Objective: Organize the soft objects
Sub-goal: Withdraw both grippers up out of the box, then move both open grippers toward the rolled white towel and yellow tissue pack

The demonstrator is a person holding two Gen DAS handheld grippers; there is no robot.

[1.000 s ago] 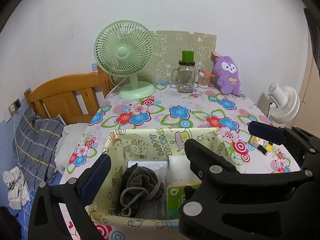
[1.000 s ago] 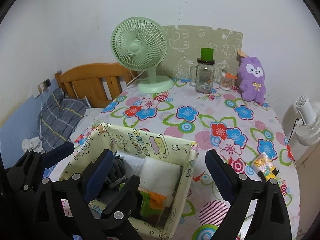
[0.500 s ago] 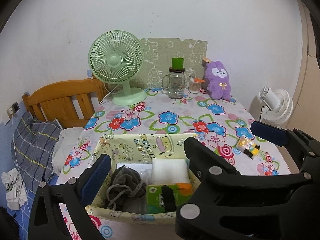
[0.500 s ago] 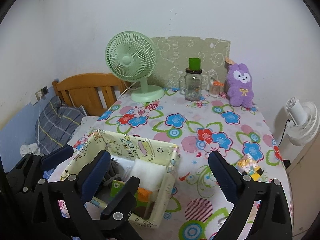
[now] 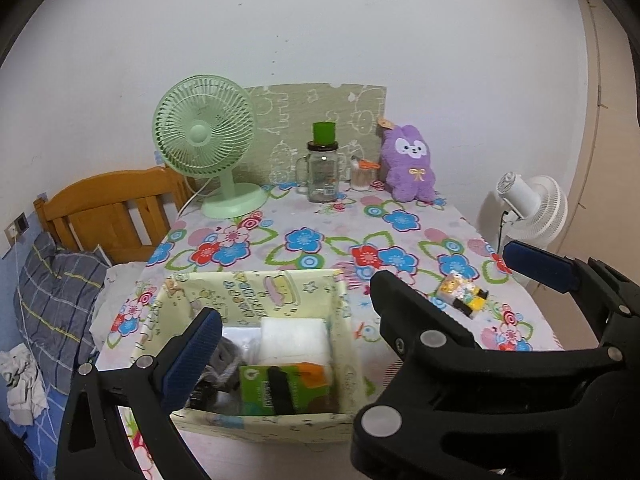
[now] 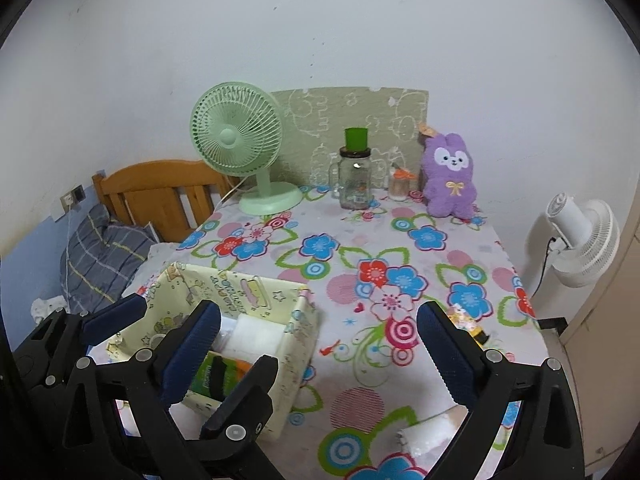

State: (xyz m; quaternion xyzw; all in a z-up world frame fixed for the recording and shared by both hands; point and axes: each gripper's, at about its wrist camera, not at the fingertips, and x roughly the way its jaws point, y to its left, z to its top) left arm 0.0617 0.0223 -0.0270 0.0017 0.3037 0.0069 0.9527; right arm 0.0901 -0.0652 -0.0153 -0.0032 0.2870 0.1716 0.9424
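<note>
Nearest the cameras, the left hand-held gripper and the right hand-held gripper both hang with jaws spread wide and nothing between them. Just beyond, at about 7 o'clock on the table, stands the pale yellow fabric storage box (cartoon print inside). It holds a white foam block toward its far side, a green tissue pack at the near side, and a grey drawstring pouch to the left, partly hidden by a fingertip. A small yellow toy lies on the floral cloth at 4 o'clock, apart from the box. At 12 o'clock, against the wall, stand a green desk fan, a glass jar with a green cup on its lid, and the purple plush rabbit, upright. Compared with a second ago, both hand-held grippers have drawn back and up from the box, so more of the table shows; the box's contents lie unchanged.
</note>
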